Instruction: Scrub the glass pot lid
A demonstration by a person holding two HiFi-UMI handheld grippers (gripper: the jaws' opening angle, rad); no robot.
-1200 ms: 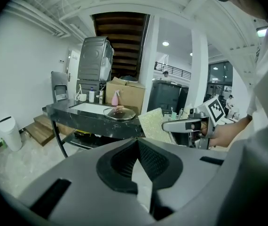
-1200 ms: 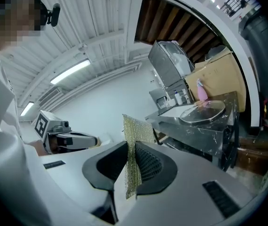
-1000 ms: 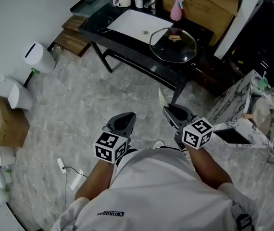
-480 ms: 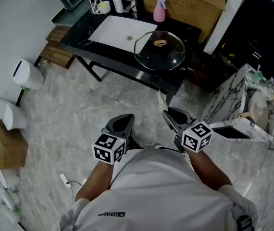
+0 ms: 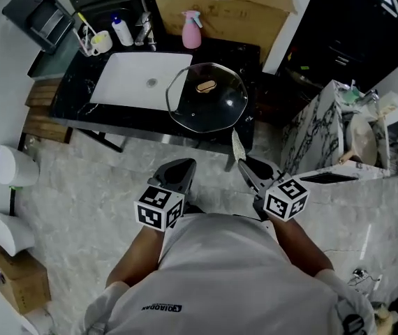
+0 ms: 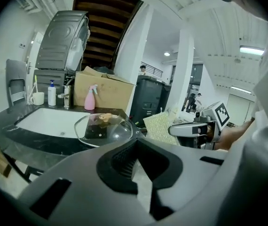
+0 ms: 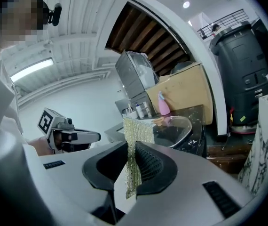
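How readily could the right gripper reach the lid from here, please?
Probably not yet: the right gripper, shut on the cloth, hangs short of the counter, and the lid lies further on. Nothing stands between them, so a step forward should do.

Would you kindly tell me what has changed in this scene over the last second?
The person has moved toward the counter: it and the lid on it now lie nearer the grippers and more squarely ahead. Nothing was taken hold of or let go. Unchanged: the right gripper stays shut on the pad, the left gripper stays shut and empty, and both are held close to the body.
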